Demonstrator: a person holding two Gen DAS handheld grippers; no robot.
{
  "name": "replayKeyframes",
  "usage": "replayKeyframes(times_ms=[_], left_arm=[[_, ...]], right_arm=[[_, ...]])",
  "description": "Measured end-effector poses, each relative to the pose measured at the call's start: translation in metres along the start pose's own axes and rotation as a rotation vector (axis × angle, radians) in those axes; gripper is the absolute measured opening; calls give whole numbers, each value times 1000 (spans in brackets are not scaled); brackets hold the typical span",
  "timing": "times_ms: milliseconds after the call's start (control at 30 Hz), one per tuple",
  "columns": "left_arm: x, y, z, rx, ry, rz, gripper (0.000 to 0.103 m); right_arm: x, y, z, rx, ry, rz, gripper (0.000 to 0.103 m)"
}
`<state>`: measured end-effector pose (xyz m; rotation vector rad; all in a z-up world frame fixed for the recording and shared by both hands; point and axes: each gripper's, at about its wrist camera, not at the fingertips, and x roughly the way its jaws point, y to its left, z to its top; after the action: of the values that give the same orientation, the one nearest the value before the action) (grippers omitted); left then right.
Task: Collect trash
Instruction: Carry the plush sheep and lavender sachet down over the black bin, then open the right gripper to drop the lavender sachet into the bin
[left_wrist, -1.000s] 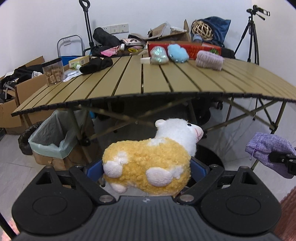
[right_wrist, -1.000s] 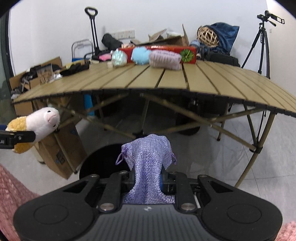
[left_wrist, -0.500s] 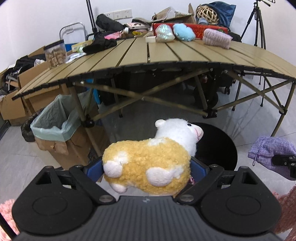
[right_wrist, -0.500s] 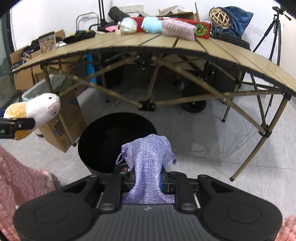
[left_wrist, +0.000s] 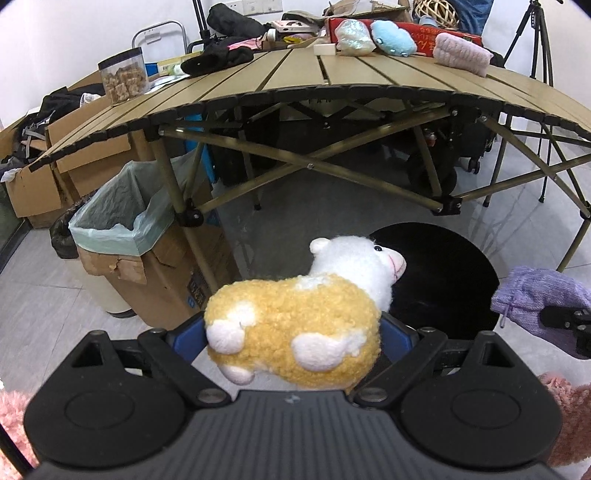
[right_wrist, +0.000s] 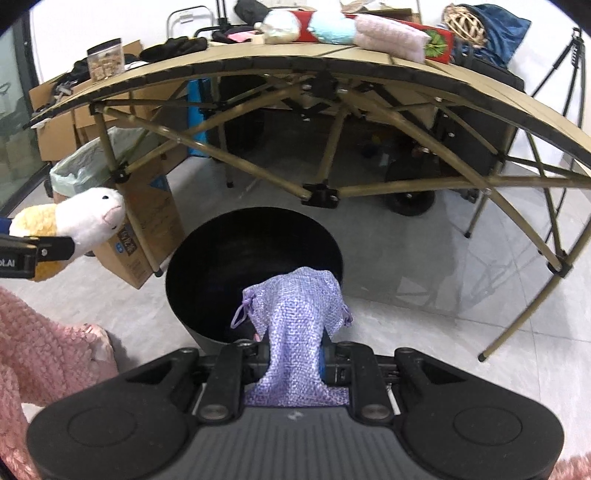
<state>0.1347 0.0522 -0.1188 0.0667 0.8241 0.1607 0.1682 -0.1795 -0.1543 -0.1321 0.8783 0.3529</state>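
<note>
Your left gripper (left_wrist: 293, 332) clamps plush sheep (left_wrist: 295, 325) across yellow body, jaws spread wide around it; white head pokes over near rim of black bin (left_wrist: 443, 280). Your right gripper (right_wrist: 295, 363) pinches purple drawstring pouch (right_wrist: 295, 317), jaws narrow, pouch hanging above bin's near rim (right_wrist: 207, 332). Bin mouth open, probably empty, interior too dark to tell. Folding table (left_wrist: 332, 81) edge overhangs beyond bin. Lined cardboard box (left_wrist: 147, 266) stands left of bin, bare floor (right_wrist: 443, 314) right.
</note>
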Motion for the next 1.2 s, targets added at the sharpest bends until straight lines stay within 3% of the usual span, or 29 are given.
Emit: replayKeyframes(times_ms=[1000, 1100, 1200], left_arm=[[45, 14, 16, -77, 88, 49, 94], [50, 13, 18, -79, 94, 58, 94], [54, 13, 18, -81, 103, 62, 94]], right_arm=[[100, 25, 51, -54, 1, 76, 20], [107, 24, 52, -47, 14, 82, 26], [110, 25, 52, -50, 20, 71, 40]])
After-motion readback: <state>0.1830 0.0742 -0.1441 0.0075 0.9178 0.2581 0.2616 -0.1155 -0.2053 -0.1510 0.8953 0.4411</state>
